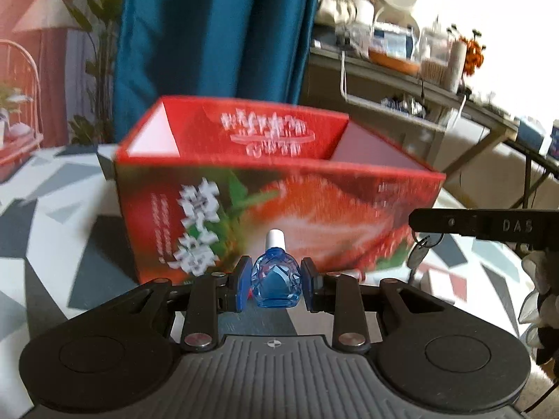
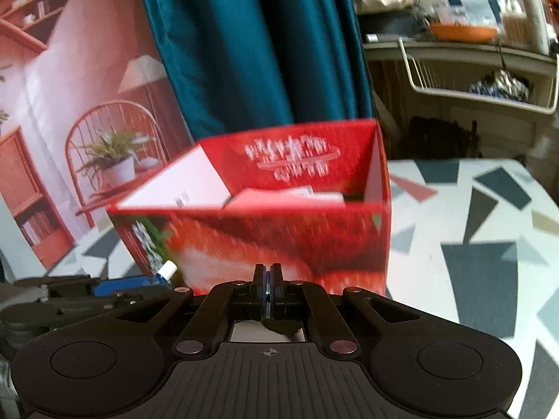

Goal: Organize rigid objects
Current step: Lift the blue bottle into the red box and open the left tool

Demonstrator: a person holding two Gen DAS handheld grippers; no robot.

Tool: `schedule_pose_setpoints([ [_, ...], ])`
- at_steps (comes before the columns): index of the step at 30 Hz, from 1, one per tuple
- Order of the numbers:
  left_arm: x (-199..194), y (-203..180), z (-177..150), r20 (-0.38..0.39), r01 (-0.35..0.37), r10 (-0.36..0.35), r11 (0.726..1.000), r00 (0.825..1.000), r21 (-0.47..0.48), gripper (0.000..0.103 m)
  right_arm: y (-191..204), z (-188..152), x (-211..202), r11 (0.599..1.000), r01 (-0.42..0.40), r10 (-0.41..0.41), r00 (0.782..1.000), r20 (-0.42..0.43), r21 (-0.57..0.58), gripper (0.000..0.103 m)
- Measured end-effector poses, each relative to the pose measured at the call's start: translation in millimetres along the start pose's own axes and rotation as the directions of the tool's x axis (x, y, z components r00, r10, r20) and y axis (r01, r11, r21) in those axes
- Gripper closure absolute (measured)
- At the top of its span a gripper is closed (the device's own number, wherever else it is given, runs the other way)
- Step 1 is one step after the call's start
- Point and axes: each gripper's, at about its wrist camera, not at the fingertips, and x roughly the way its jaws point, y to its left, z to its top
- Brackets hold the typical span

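Note:
A small blue faceted bottle (image 1: pixel 276 281) with a white cap is pinched between the blue pads of my left gripper (image 1: pixel 276 272), held clear of the table. Just beyond it stands an open red box (image 1: pixel 265 188) printed with strawberries and white flowers. In the left wrist view my right gripper (image 1: pixel 414 221) reaches in from the right with a key ring and keys (image 1: pixel 421 253) dangling under its tip. In the right wrist view my right gripper (image 2: pixel 267 281) is shut on the thin ring (image 2: pixel 267 296), facing the red box (image 2: pixel 279 230). The bottle's cap (image 2: pixel 168 268) shows at the lower left.
The table (image 2: pixel 471 244) has a white cloth with grey and red shapes. A flat white and red item (image 2: pixel 300 193) lies inside the box. A small white and red object (image 1: pixel 353 274) lies at the box's base. A teal curtain (image 1: pixel 216 35) and cluttered shelves (image 1: pixel 401 70) stand behind.

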Motion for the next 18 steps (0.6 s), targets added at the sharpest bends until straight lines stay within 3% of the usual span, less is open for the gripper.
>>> schedule_pose_setpoints([
  [5,-21.1,0.9,13.4,0.098,-0.018,0.017,1.0,0.995,0.007,0.071,8.6,26.6,-12.4,1.0,-0.018,0.019,0.999,0.04,-0.023,0.101],
  [11,-41.1,0.8,38.3,0.223,-0.039,0.033,0.999,0.974,0.023,0.071,21.3,62.5,-20.0,0.997,-0.056,0.061,0.993,0.098,-0.058,0.101],
  [18,-30.3,2.7,69.6,0.252,-0.032,0.015,0.998,0.968,0.063,0.071,28.7,101.8,-7.6,0.994,-0.043,0.059,0.984,0.168,-0.099,0.101],
])
